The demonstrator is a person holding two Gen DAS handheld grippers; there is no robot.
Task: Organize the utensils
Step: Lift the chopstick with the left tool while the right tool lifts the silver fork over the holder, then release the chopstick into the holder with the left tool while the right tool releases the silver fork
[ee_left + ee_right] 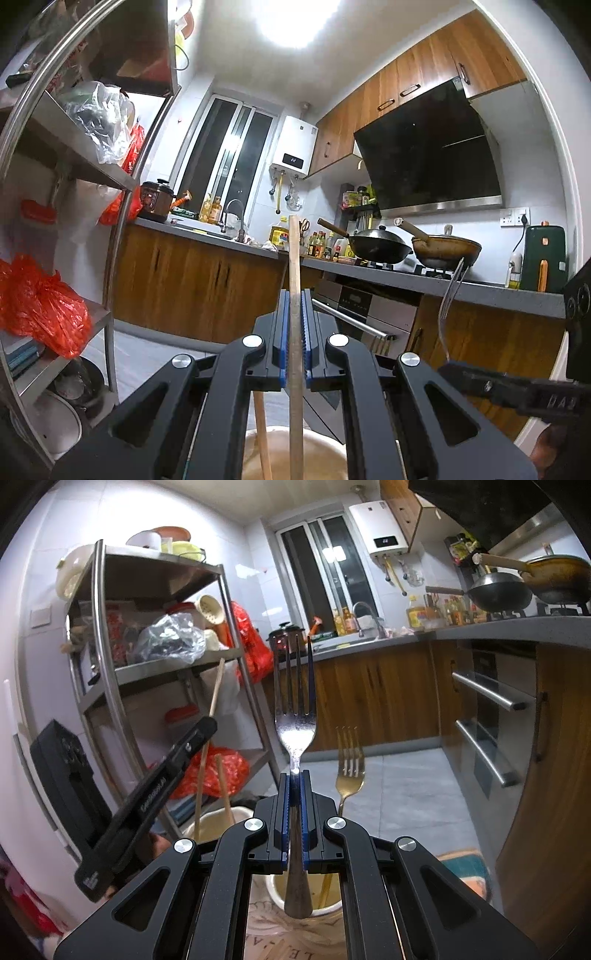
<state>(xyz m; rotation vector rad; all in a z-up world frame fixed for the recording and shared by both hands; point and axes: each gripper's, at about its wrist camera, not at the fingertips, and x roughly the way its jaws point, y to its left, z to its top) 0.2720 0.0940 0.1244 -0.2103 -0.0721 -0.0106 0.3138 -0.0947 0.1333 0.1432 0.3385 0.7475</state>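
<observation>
Both tongs are closed on a utensil, each held upright above its own container, so the step in hand is judged to be the lowering of sorted pieces into separate holders. The left gripper (pixel 294 332) is clamped on a wooden chopstick (pixel 294 266), gripped between the blue pads partway along its length, with the upper end standing well above the jaws and the lower end reaching down into the beige pot (pixel 321 448) below. A second chopstick (pixel 261 428) already leans inside that pot, just beside the held one. The right gripper (pixel 294 812) is clamped on the neck of a silver fork (pixel 295 716), tines up; the handle end hangs just over the mouth of a cream jar (pixel 273 890). A gold fork (pixel 349 768) already stands in that jar, tines up, to the right of the held fork. In the right wrist view the left gripper (pixel 207 725) appears at the left with its chopstick over the beige pot (pixel 210 821), which sits beside the cream jar; whether the two containers touch cannot be told. Sorting appears well under way, like going with like. The next move calls for a straight descent of each piece until its lower end is inside the rim, then release. The fork needs care: its handle tip is close to the jar's rim, and the gold fork's handle crowds the opening. The chopstick, light and slender, may tip when freed.
</observation>
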